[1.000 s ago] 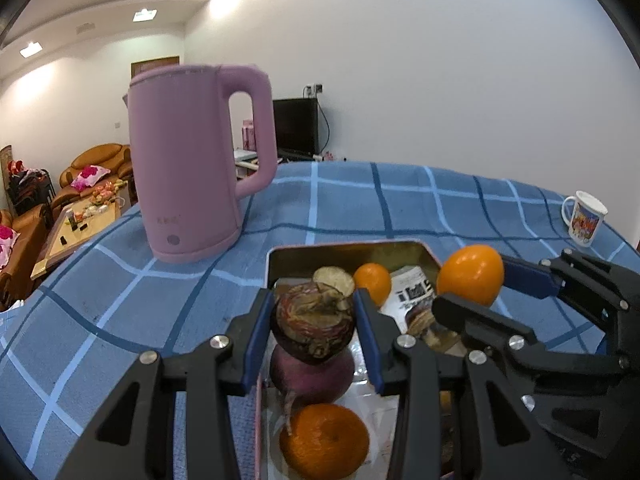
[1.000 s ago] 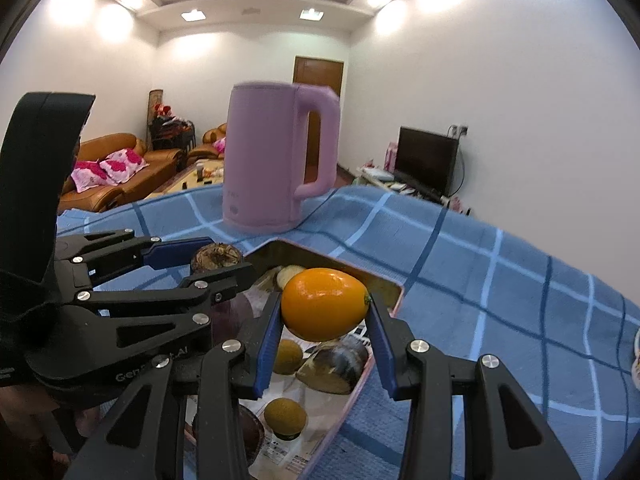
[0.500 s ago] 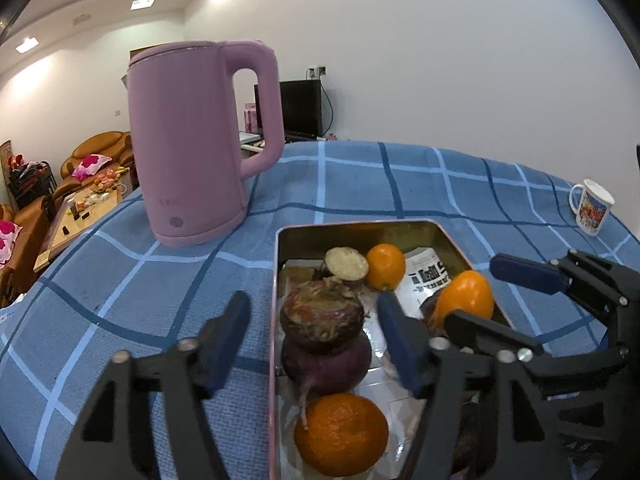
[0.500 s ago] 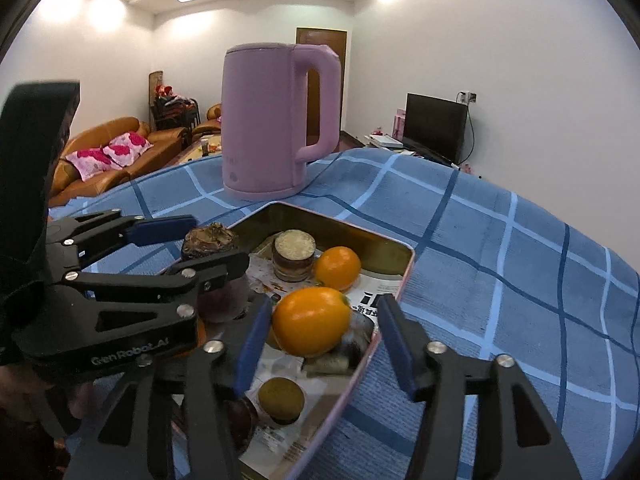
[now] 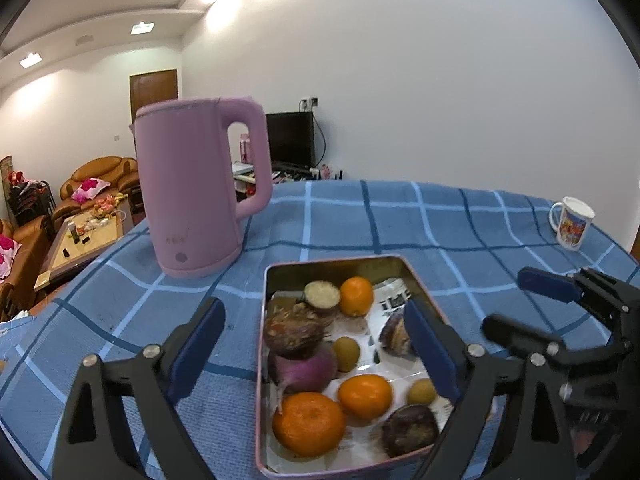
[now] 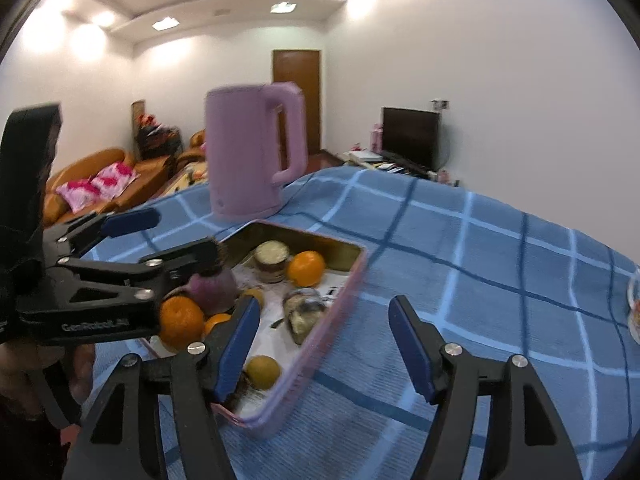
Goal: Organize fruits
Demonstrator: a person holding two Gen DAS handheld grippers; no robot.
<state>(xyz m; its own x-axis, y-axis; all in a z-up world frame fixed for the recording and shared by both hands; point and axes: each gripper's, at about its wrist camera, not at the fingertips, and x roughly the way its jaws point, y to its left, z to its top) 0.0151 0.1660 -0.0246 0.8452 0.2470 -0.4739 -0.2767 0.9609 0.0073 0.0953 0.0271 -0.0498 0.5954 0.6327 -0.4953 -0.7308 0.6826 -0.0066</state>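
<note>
My left gripper point(image 5: 316, 354) and right gripper point(image 6: 324, 350) have just been opening, wide and empty. The fruits sit in the tin tray point(image 5: 416, 276); an orange point(image 5: 365, 395) looks freshly dropped, maybe. I lift away slowly, without bumping the pile.

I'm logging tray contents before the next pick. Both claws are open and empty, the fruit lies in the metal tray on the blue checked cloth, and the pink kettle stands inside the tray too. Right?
Not quite: the pink kettle stands on the blue checked cloth beyond the metal tray, not in it, as the left wrist view shows. The rest holds: left claw and right claw have just been opening and hold nothing.
</note>
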